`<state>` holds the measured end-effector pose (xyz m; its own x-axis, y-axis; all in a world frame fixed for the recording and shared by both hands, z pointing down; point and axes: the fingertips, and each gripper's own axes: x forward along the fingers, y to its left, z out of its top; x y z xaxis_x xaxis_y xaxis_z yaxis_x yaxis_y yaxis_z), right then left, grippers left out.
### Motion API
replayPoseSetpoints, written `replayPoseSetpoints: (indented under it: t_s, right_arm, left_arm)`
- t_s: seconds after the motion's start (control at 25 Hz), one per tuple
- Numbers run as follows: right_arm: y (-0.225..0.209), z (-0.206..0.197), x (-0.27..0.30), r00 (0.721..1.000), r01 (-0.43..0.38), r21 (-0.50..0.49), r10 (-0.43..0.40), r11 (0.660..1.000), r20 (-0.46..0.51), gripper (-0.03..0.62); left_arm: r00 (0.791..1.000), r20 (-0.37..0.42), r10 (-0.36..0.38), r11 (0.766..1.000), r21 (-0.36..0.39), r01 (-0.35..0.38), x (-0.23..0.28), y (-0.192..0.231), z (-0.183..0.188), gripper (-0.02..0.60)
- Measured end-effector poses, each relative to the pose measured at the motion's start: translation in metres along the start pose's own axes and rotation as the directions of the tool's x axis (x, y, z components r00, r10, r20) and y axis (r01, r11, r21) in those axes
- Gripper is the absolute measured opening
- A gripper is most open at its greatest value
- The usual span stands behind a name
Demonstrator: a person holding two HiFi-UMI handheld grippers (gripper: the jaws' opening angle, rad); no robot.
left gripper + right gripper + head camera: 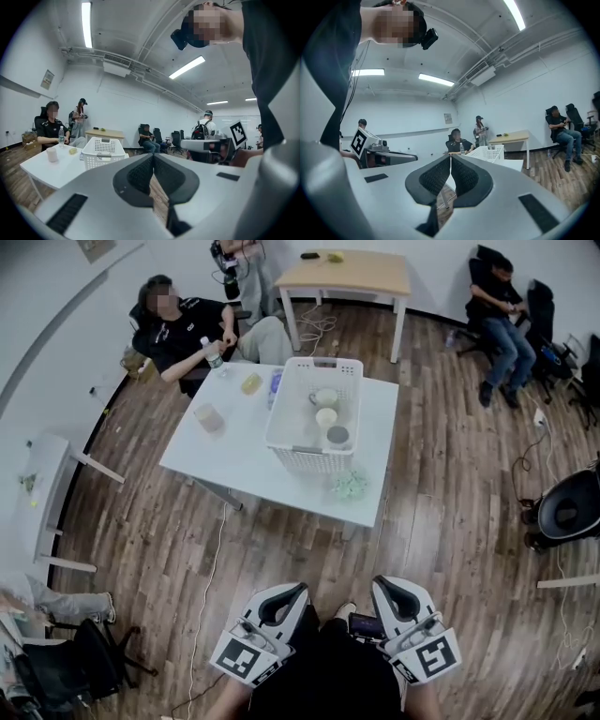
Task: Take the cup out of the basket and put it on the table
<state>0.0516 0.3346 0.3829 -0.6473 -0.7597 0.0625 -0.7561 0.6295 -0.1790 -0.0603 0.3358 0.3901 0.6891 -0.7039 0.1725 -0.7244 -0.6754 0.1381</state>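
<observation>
White basket (309,461): plastic with perforated walls, upright on the worktop, right of its middle and close to the near edge.
Worktop (230,460): white, on a wood floor (450,474), well ahead of both tools.
Cups: three inside the basket, in a row along its right half. All three stand open side up.
Far cup (325,397): pale.
Middle cup (325,417): cream.
Near cup (337,436): dark inside.
Loose cup (208,417): beige, on the worktop left of the basket and apart from it.
Small items: a yellow lump (250,383) and a bluish packet (275,385) lie by the basket's far-left corner. A pale green crumpled thing (350,485) lies just in front of its near-right corner.
Left tool (292,589): jaws closed pad to pad with nothing between them. It is held low by the person's body and points roughly level. In the left gripper view the basket shows beyond and left of the tips.
Right tool (386,585): jaws closed pad to pad, empty, held low beside the left tool. In the right gripper view the basket shows beyond and right of the tips.
People: a seated person (183,329) in black at the worktop's far-left corner, with a bottle (214,353) at hand. Another person (502,310) sits on a chair at far right.
Back worktop (347,273): wooden top on white legs, by the far wall.
</observation>
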Motion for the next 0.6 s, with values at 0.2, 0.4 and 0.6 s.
replayPoseSetpoints:
  t_s: [0.2, 0.4, 0.6]
  right_arm:
    - [-0.004, -0.002, 0.013, 1.0, -0.007, 0.006, 0.007, 1.0, -0.009, 0.026]
    - [-0.02, -0.002, 0.028, 0.999, 0.032, 0.0, -0.032, 0.999, -0.014, 0.026]
    - [-0.038, 0.016, 0.064, 0.998, 0.065, -0.024, -0.065, 0.998, -0.006, 0.026]
  left_arm:
    - [1.0, -0.007, 0.009, 1.0, -0.008, -0.009, 0.006, 0.012, -0.002, 0.011]
    - [1.0, -0.007, -0.028, 1.0, -0.008, 0.028, 0.028, 0.028, -0.002, 0.011]
    - [0.996, 0.015, -0.088, 0.996, 0.006, 0.088, 0.06, 0.06, 0.015, 0.011]
